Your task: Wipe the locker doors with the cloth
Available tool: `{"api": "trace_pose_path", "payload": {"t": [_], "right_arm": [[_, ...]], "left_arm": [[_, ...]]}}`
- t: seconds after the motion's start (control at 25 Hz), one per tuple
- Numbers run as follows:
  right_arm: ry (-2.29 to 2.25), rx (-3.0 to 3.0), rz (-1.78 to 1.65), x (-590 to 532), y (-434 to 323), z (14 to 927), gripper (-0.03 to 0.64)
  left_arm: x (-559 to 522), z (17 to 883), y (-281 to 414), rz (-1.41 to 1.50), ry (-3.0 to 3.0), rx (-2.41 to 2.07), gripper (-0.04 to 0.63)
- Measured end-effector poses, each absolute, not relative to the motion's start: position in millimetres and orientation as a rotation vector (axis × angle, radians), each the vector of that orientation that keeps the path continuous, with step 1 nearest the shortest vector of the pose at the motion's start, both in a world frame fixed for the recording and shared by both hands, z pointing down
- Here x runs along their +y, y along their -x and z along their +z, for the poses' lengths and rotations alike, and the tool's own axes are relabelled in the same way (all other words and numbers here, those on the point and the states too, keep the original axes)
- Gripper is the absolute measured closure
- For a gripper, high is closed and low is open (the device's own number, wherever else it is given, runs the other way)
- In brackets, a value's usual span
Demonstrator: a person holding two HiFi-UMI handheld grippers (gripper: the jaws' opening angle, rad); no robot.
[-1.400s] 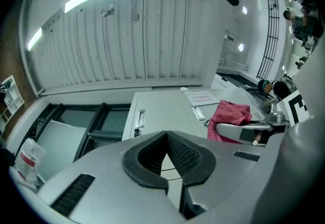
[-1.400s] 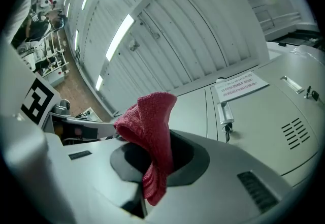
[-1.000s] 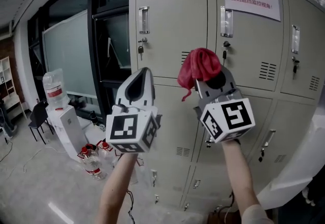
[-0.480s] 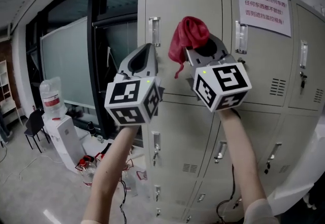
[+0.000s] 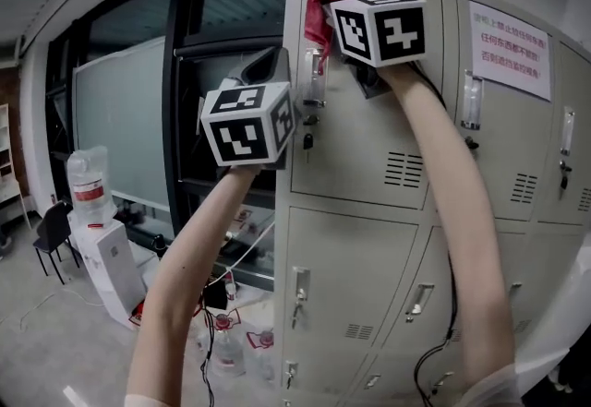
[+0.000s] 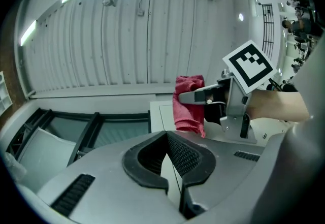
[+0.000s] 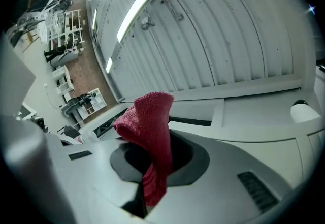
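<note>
Cloth (image 5: 319,1), red and bunched, was pinched in the right gripper (image 7: 152,164). The jaws were clamped on its lower part, and the rest stood up in a loose wad past the fingertips. In the head view it sat near 12 o'clock, at the upper left corner of the top left locker door (image 5: 369,142), just above the door's handle (image 5: 314,82). Whether the cloth pressed on the metal or hung just off it could not be told. The right arm was stretched up, with its marker cube (image 5: 379,25) at 3 o'clock of the cloth.

Lower down, the left gripper (image 6: 167,137) was at about 8 o'clock of the right one, off the left edge of the lockers and clear of the door. Its jaws were narrowed until the tips met, with only a thin wedge of gap behind them and nothing between. In its own view the cloth and the right gripper showed at 1 o'clock, beyond the tips.

The lockers were beige, and the doors in sight were shut. A small key (image 5: 307,143) hung in the lock under the handle. A white notice (image 5: 509,50) with red print was on the next door, at 3 o'clock of the cloth. A water dispenser (image 5: 102,248) stood on the floor at 8 o'clock of the frame, well apart from the lockers. A few plastic bottles (image 5: 229,345) stood near the locker base at 6 o'clock.
</note>
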State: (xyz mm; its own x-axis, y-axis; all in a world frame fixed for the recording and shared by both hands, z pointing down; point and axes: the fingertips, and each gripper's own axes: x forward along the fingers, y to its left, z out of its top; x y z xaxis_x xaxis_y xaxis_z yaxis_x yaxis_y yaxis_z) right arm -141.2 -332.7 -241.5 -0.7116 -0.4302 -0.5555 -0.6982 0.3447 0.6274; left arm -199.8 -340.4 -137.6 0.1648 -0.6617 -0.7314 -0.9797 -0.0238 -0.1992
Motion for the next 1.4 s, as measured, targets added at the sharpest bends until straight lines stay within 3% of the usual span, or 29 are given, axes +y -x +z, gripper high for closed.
{"api": "trace_pose_path", "payload": {"t": [0.44, 1.0, 1.4], "right_arm": [[1.324, 2.355, 1.309, -371, 173, -294, 0.586], [1.542, 2.324, 1.417, -385, 182, -296, 0.586], [1.572, 2.290, 1.421, -387, 134, -295, 0.586]], "left_arm": [[-343, -174, 229, 0.662, 1.819, 1.503, 0.580], [-358, -166, 246, 0.692, 1.849, 1.515, 0.580], [-351, -171, 217, 0.719, 1.875, 1.470, 0.580]]}}
